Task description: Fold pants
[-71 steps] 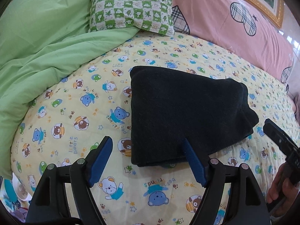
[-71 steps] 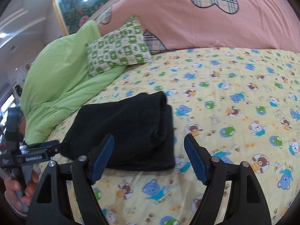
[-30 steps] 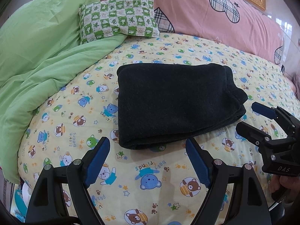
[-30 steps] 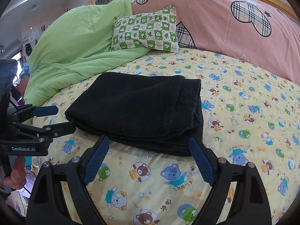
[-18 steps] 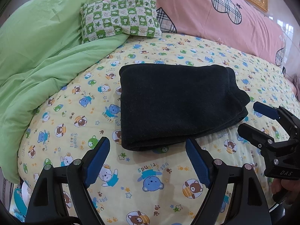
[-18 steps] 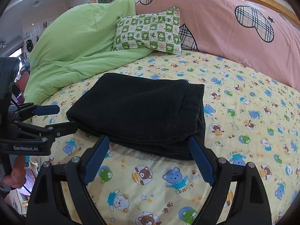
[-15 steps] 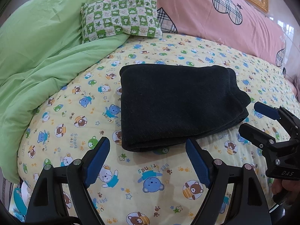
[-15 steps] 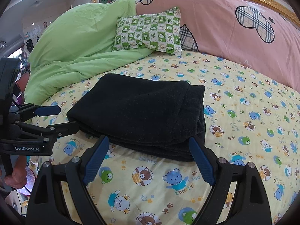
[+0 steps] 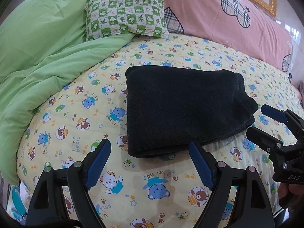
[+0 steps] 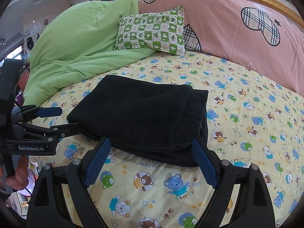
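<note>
Pants (image 9: 182,110) lie folded on bear-print sheet (image 9: 152,186) beside green duvet (image 9: 47,57).

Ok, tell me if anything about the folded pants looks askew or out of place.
Only a small thing: the black pants lie folded flat on the bear-print sheet, but at their right end the layers are not flush, with lower edges sticking out past the top fold. Both tongs are open and clear of the fabric.

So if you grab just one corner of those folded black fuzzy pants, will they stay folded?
Probably not. The folded black fuzzy pants are soft stacked layers, so they would likely flop open and droop. The thick cloth looks fairly heavy. On the yellow bear-print bedsheet, pushed, they would probably bunch rather than slide.
</note>
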The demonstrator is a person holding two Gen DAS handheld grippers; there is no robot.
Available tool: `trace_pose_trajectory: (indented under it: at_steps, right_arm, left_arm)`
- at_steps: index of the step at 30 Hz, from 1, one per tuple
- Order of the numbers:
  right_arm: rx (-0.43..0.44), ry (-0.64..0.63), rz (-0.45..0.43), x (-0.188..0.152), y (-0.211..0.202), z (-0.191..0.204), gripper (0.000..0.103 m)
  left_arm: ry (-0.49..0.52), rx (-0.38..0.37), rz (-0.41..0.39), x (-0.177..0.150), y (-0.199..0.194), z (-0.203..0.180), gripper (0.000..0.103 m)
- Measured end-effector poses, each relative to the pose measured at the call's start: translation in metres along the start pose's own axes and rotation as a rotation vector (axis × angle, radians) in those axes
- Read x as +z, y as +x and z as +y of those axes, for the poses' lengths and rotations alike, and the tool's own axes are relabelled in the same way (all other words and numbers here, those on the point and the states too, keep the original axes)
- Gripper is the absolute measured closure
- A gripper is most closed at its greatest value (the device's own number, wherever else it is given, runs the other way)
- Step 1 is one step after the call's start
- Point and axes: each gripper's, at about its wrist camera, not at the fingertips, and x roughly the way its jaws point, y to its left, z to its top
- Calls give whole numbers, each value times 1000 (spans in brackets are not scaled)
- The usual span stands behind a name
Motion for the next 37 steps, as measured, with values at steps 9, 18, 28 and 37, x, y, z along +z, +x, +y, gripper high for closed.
trace_pose_trajectory:
  at_steps: [9,18,28,37]
  right_arm:
    - [-1,-12,16,7,4,2,15]
    - [6,15,12,11,4,-8,14]
    - [1,45,12,14,4,-18,13]
    - [28,91,37,12,11,-21,12]
  left_arm:
    - [0,1,16,7,6,0,19]
    - [-1,6,14,16,9,-1,19]
    - [9,11,20,22,12,-6,19]
    - [10,-8,45,20,15,-11,19]
